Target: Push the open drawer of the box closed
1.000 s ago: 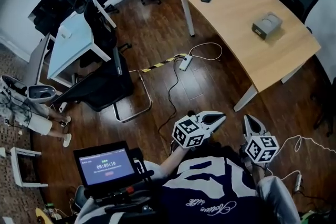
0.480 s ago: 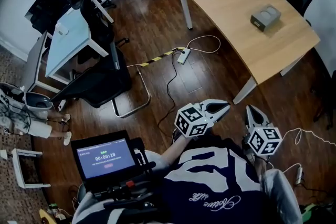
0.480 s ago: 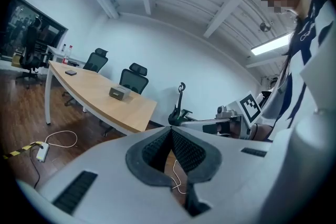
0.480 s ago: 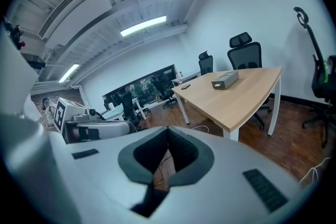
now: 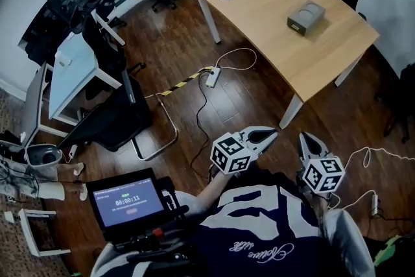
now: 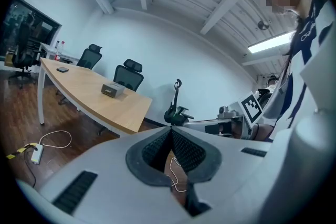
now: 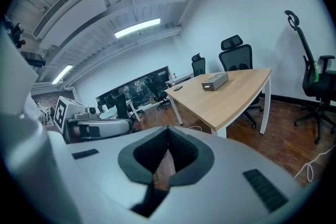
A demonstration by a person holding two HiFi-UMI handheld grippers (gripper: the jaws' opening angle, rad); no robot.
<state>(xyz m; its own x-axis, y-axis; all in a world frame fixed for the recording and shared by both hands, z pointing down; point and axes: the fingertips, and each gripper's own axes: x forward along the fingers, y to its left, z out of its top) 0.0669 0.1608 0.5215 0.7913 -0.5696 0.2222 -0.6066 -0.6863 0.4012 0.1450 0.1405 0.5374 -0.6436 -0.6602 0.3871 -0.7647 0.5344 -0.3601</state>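
Looking down in the head view, I find the box (image 5: 306, 16) on the wooden table (image 5: 259, 32), far and to the right, well apart from both grippers; its drawer is too small there to judge. Only that view shows the lit screen (image 5: 126, 202) at near left. My left gripper (image 5: 271, 134) and right gripper (image 5: 304, 138) hang side by side over the floor, close to my chest. Each gripper view shows what the head view cannot: my fingers (image 6: 157, 147) pressed together at the tips, nothing between them, touching nothing, with the box far beyond.
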